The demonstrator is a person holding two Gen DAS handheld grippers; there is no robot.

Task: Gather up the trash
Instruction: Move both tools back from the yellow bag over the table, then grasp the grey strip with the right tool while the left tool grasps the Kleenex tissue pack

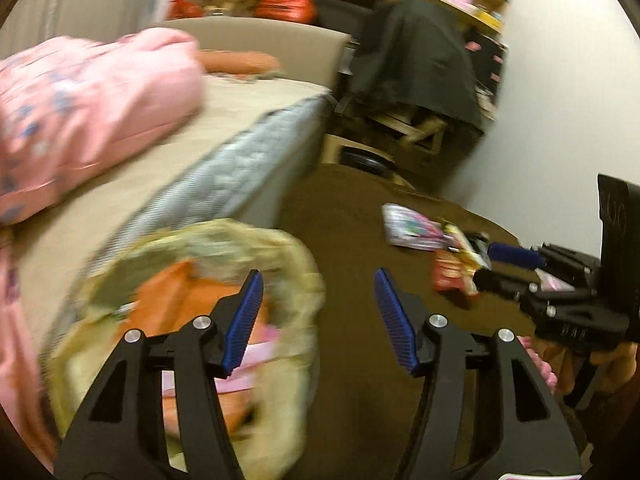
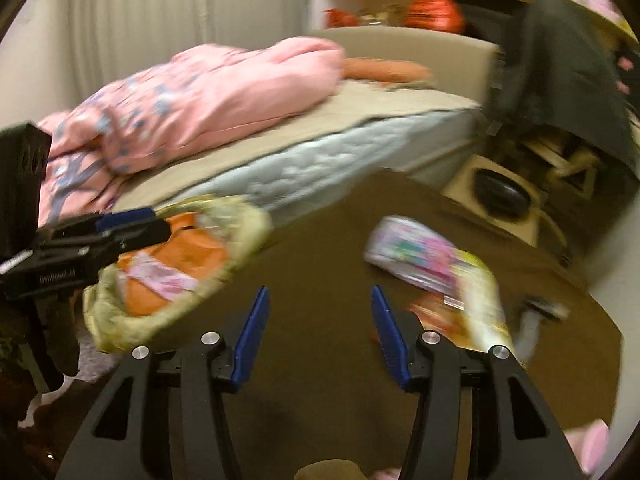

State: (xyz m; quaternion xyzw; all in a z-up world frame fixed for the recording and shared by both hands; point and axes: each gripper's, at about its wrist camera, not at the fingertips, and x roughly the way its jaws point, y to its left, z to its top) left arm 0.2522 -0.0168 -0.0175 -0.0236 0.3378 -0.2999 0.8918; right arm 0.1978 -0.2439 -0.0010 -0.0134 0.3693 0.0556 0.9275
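Landmark: a round brown desk (image 2: pixel 320 240) beside a bed (image 2: pixel 360 136); both views are motion-blurred.
Left hand-held gripper (image 1: pixel 319 322): jaws spread apart with nothing between the blue pads; it hangs over the desk's bed-side edge, just beside the bag.
Right hand-held gripper (image 2: pixel 319 338): jaws spread apart, empty; it hangs over the middle of the desk, wrappers off to its right.
Trash bag (image 2: pixel 168 268): a pale yellowish bag, mouth open, at the desk edge nearest the bed; orange and pink wrappers lie inside it.
Loose trash (image 2: pixel 416 260): a pale floral packet, a yellow wrapper (image 2: pixel 484 300) and a red wrapper (image 1: pixel 450 276) lie together on the desk's far side from the bag.
Bed: a pink quilt (image 2: pixel 208 104) is heaped on it, behind the desk.
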